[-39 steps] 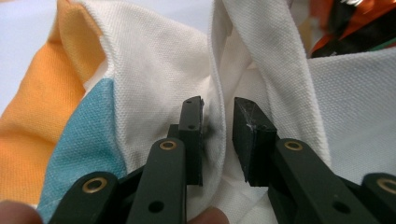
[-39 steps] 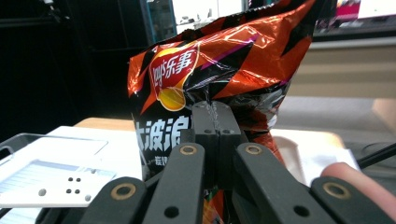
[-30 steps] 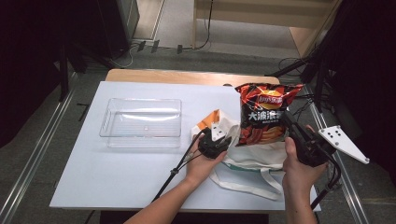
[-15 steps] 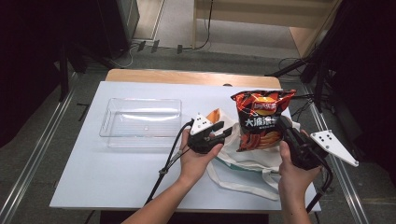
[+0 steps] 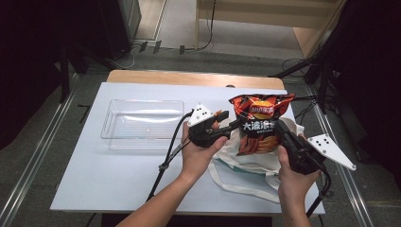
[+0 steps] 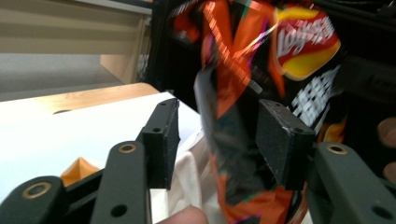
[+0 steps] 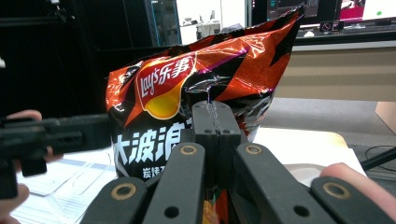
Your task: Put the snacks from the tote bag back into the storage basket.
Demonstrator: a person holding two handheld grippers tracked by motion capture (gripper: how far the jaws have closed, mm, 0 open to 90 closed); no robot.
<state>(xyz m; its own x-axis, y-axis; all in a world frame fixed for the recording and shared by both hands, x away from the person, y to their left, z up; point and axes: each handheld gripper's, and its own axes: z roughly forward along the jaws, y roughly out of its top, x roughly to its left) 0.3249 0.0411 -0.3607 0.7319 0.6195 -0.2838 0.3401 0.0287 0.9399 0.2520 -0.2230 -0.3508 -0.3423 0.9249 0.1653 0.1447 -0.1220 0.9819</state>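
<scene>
right gripper (image 7: 215, 122): jaws pressed together on a fold of the chip bag (image 7: 201, 88), pinching its right side; in the high view this gripper (image 5: 286, 136) sits at the table's right edge.
left gripper (image 6: 217, 140): jaws apart and just been opening; the chip bag's edge (image 6: 233, 135) hangs between the pads, with a gap showing at the left pad; at the right pad i cannot tell whether it touches. in the high view this gripper (image 5: 226, 126) is level, just left of the bag.
chip bag place: held upright above the tote bag (image 5: 246, 168), near the table's right edge, toward its front right corner.
writing on bag: "lay's" logo in red and yellow with chinese characters beside it; large white chinese characters below, "大波浪", on black; smaller line under that cut off by the jaws.
bag colours: orange, red and black foil.
tote bag: white cloth, lying flat under the chip bag, handles spread toward the front edge.
clear tray (image 5: 142, 124): transparent plastic, on the left half of the table (image 5: 94, 179), well apart from the bag.
orange thing (image 6: 79, 167): small, on the table by the tote bag; cannot tell what it is.
counts: one chip bag, one tote bag, one tray, two grippers, two hands.
</scene>
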